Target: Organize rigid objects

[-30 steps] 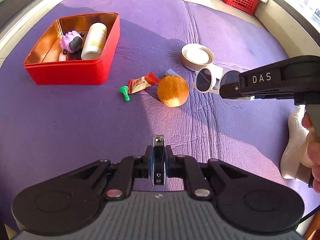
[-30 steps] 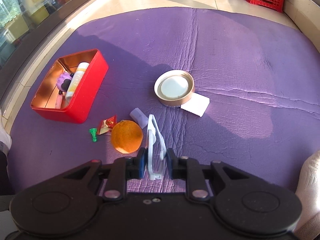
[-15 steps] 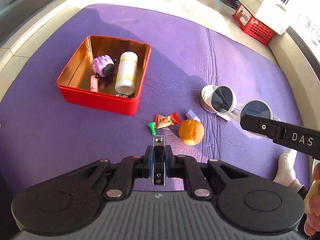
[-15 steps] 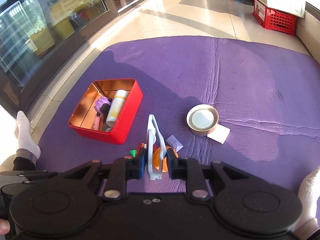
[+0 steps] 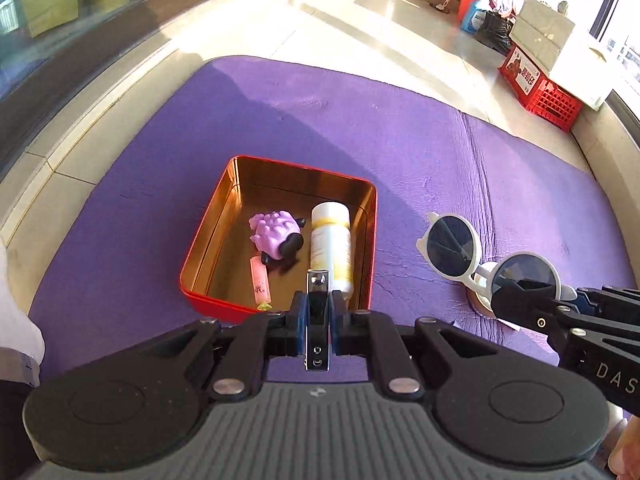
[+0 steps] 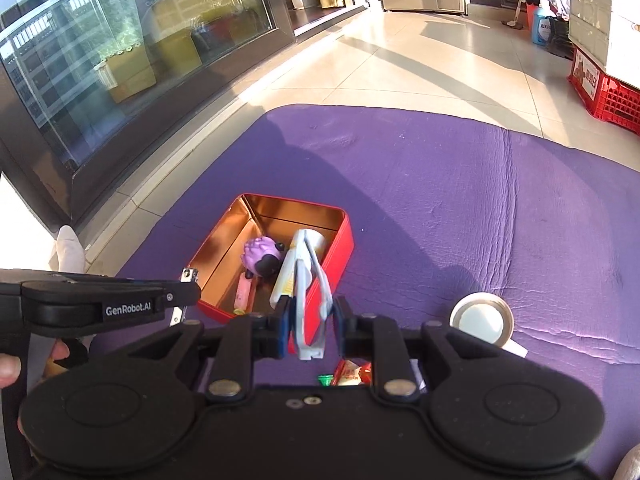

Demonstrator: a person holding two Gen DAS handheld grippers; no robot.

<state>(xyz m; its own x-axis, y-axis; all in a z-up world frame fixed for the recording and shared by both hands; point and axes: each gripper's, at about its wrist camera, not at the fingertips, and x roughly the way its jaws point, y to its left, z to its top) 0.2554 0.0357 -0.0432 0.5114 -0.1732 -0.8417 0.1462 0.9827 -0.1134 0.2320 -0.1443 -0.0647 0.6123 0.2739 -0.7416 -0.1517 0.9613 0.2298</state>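
Observation:
A red tin box [image 5: 208, 240] [image 6: 344, 240] sits on the purple mat and holds a purple sheep toy [image 5: 276, 238], a white bottle [image 5: 331, 240] and a pink tube [image 5: 259, 280]. My left gripper [image 5: 318, 304] is shut on a metal nail clipper [image 5: 318, 320], held above the box's near edge. My right gripper [image 6: 310, 320] is shut on white round sunglasses [image 6: 306, 280] [image 5: 484, 256], held in the air to the right of the box.
A round tin lid [image 6: 482, 318] lies on the mat [image 6: 480, 200] to the right, with a white paper under it. A red candy wrapper [image 6: 352, 372] and a green piece [image 6: 325, 379] lie below my right gripper. A red crate [image 5: 540, 88] stands on the tiled floor beyond.
Both grippers have risen and moved left toward the red box, each still holding its object. The orange has gone out of view.

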